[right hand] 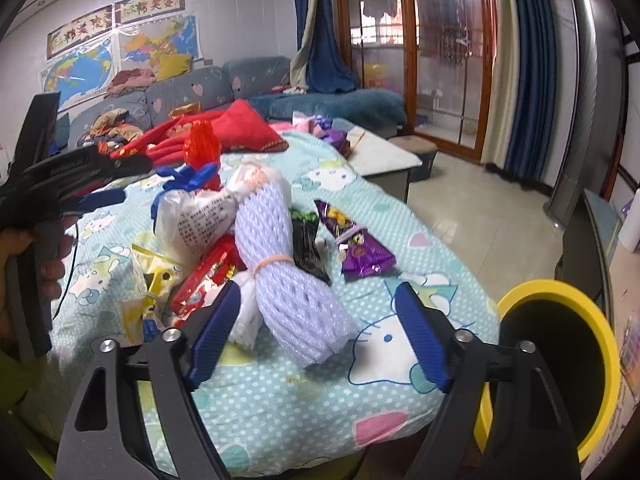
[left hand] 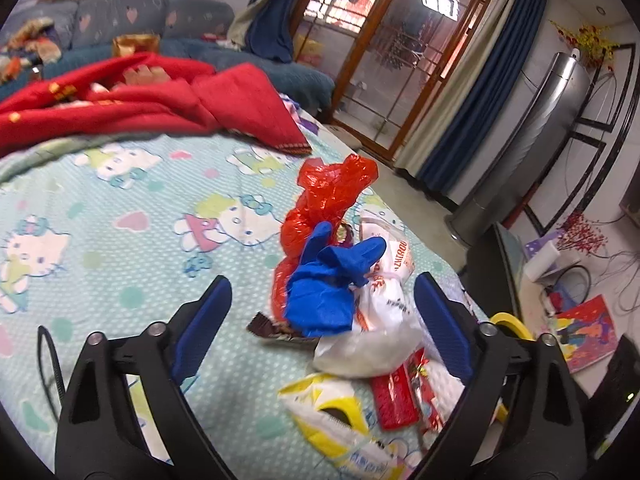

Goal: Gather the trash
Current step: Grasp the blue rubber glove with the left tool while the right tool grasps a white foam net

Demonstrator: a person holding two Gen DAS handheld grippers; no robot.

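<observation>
We see the trash pile (left hand: 344,280) on the patterned bedsheet (left hand: 120,220), blue glove (left hand: 328,284) on top, left gripper (left hand: 322,312) and right gripper (right hand: 318,320) both spread wide, empty, yellow bin (right hand: 560,364) beside the bed.

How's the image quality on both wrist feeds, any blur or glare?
Left wrist: pile sharp around the blue glove, left claw finger slightly motion-blurred, heavy fisheye bending. Right wrist: foam net crisp, the window glaring bright, edges vignetted.
</observation>
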